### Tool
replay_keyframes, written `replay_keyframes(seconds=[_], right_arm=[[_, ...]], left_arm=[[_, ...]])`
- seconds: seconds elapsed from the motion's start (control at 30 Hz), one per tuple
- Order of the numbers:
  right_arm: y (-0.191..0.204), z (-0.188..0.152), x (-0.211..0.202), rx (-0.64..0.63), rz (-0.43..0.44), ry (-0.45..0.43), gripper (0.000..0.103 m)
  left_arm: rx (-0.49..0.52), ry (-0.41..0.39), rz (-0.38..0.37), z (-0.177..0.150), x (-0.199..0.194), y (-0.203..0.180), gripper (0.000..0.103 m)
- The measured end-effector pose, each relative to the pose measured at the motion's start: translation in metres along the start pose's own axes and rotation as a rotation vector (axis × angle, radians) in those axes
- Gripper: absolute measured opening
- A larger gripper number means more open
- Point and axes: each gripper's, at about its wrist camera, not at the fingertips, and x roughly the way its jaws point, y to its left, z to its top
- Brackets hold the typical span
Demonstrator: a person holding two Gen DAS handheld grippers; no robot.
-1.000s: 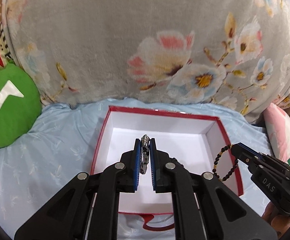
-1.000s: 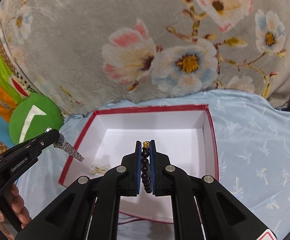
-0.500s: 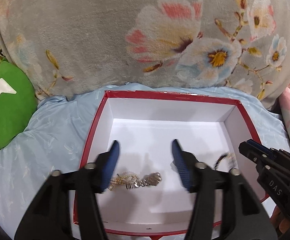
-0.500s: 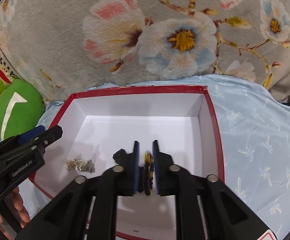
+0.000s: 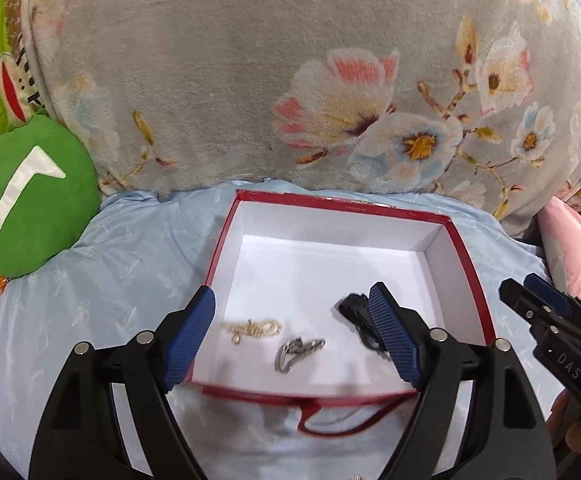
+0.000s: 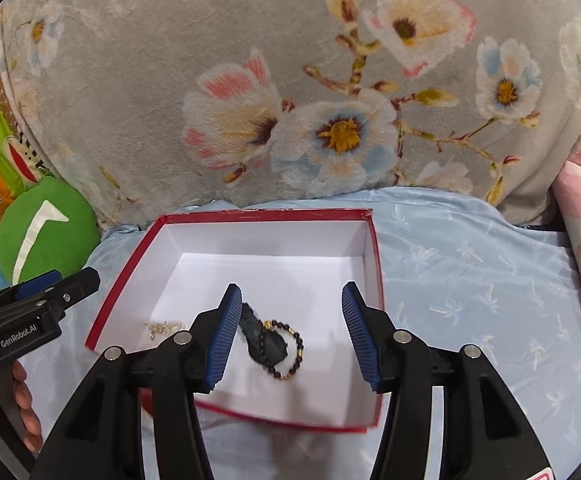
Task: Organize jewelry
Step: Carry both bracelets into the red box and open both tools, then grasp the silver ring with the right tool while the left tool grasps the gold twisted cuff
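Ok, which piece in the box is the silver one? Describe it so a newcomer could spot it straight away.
Find the red box with the white inside on the pale blue sheet. On its floor near the front wall lie three pieces in a row; the silver bracelet is the middle one. It is the only grey metal link band, between a gold chain and a black watch.

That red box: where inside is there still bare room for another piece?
The back half of the red box, along its far wall, is bare. The near half is crowded: gold chain, silver watch, black watch with bead bracelet.
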Motion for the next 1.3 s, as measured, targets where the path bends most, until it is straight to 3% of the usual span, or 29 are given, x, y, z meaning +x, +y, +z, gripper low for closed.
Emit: replay_keyframes(seconds=[0.33,0.57,0.93,1.17,1.3], right_arm=[[-0.014,-0.059,-0.084,-0.003,-0.035,-0.011,0.052],[-0.033,-0.115,-0.112,0.030,-0.079,0.048,0.051],[-0.051,-0.181,-0.093,0.079,-0.090,0.201,0.052],[-0.051,-0.190,-0.088,0.081,-0.086,0.223,0.052],[-0.054,-0.194,-0.077,0.088,-0.086,0.245,0.051]], left_arm=[[0.020,0.056,-0.002,-0.063,-0.058,0.019,0.077],[0.038,0.130,-0.013,-0.120,-0.070,0.016,0.077],[0.093,0.263,-0.084,-0.177,-0.036,-0.032,0.072],[0.137,0.353,-0.099,-0.200,-0.001,-0.050,0.052],[0.154,0.367,-0.110,-0.208,0.007,-0.055,0.047]])
